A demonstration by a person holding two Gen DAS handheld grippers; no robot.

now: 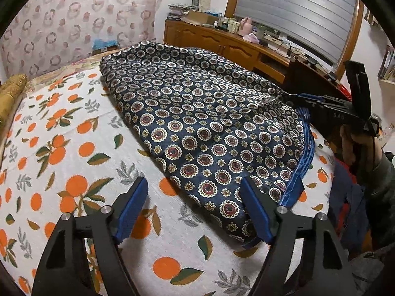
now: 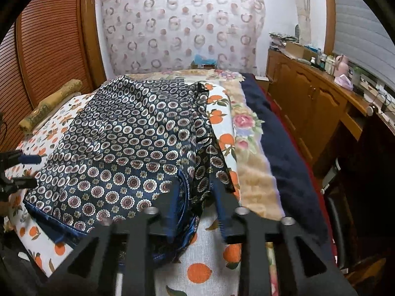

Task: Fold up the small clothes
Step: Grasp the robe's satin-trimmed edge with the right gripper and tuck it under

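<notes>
My left tongs [image 1: 195,212] hang with their blue-padded jaws spread wide apart, gripping nothing, poised just above the near corner of the patterned garment [image 1: 209,128]. That garment, dark navy with rows of round medallions and a shiny blue hem [image 1: 300,172], lies spread flat on the bed over the orange-print sheet [image 1: 61,148], its long side running away from me toward the curtain [image 1: 74,19]. My right tongs [image 2: 197,197] are at the garment's far-right edge; seen from their own camera the fingers stand a little apart with a bunched fold of the navy cloth and its blue hem between them, but I cannot tell whether they are actually pinching it. From the left camera I see the right tool held in a hand [image 1: 358,148], its tip meeting the cloth edge. In the right view the garment [image 2: 128,153] rises in ripples near the tongs, and the left tongs [image 2: 27,170] show at the frame's left edge. A floral blanket [image 2: 249,153] and a dark blanket [image 2: 284,148] lie beside the sheet, with a wooden cabinet [image 2: 308,103] along the wall.
</notes>
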